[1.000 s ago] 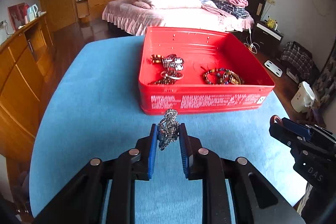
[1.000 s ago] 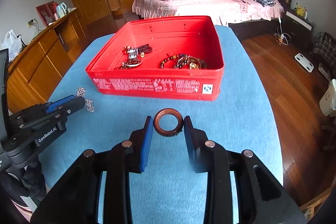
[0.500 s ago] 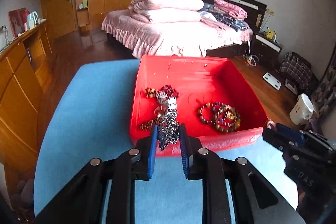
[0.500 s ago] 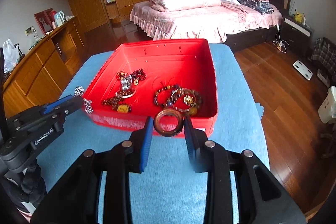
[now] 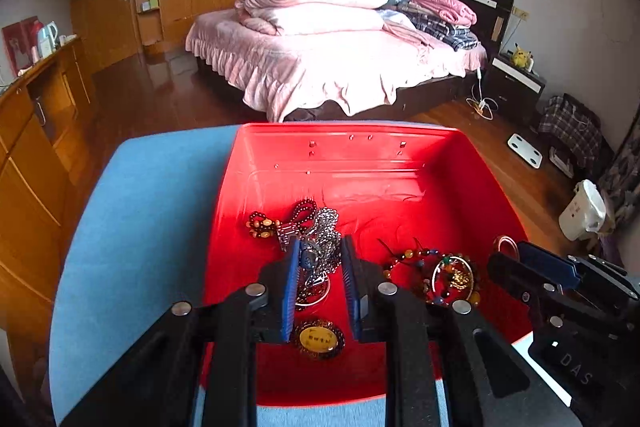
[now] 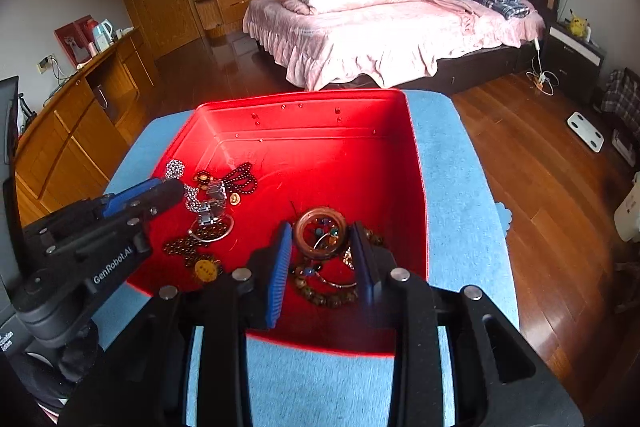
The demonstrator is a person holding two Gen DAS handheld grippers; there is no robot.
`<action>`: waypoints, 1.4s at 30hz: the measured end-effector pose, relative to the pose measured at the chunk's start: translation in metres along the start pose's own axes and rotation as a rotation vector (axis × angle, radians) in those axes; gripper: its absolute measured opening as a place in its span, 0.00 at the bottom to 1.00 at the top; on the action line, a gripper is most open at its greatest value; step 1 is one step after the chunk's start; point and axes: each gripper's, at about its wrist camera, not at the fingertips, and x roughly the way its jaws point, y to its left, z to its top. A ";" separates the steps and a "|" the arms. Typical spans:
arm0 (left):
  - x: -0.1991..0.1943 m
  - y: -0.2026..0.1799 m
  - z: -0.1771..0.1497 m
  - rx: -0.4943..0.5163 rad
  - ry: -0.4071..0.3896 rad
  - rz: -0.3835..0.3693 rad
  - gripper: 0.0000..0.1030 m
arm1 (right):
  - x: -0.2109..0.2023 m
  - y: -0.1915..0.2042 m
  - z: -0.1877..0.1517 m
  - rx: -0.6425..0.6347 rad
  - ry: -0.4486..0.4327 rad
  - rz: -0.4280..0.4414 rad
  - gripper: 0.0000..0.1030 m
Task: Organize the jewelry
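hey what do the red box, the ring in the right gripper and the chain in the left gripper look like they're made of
Red box: probably painted tin; glossy, thin-walled, small rivets along the far wall. Could be plastic.

Ring, held in the right gripper: looks like polished wood or resin; smooth reddish brown with a soft sheen.

Chain, held in the left gripper: looks like metal; silvery, glinting links.

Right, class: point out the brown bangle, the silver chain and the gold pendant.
brown bangle [image 6: 320, 233]: right wrist view, its rim.
silver chain [image 5: 325, 227]: left wrist view, bunched links.
gold pendant [image 5: 317, 338]: left wrist view, yellow face.
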 end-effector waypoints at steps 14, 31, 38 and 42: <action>-0.005 0.009 -0.003 0.002 -0.027 0.048 0.63 | 0.001 -0.007 -0.006 -0.010 -0.019 -0.041 0.49; -0.053 0.025 -0.038 -0.017 -0.073 0.077 0.89 | -0.042 -0.007 -0.033 0.017 -0.075 -0.002 0.86; -0.060 0.028 -0.046 -0.034 -0.067 0.072 0.89 | -0.048 -0.006 -0.040 0.015 -0.073 0.001 0.88; -0.065 0.027 -0.051 -0.030 -0.074 0.080 0.89 | -0.050 -0.007 -0.044 0.008 -0.072 -0.003 0.88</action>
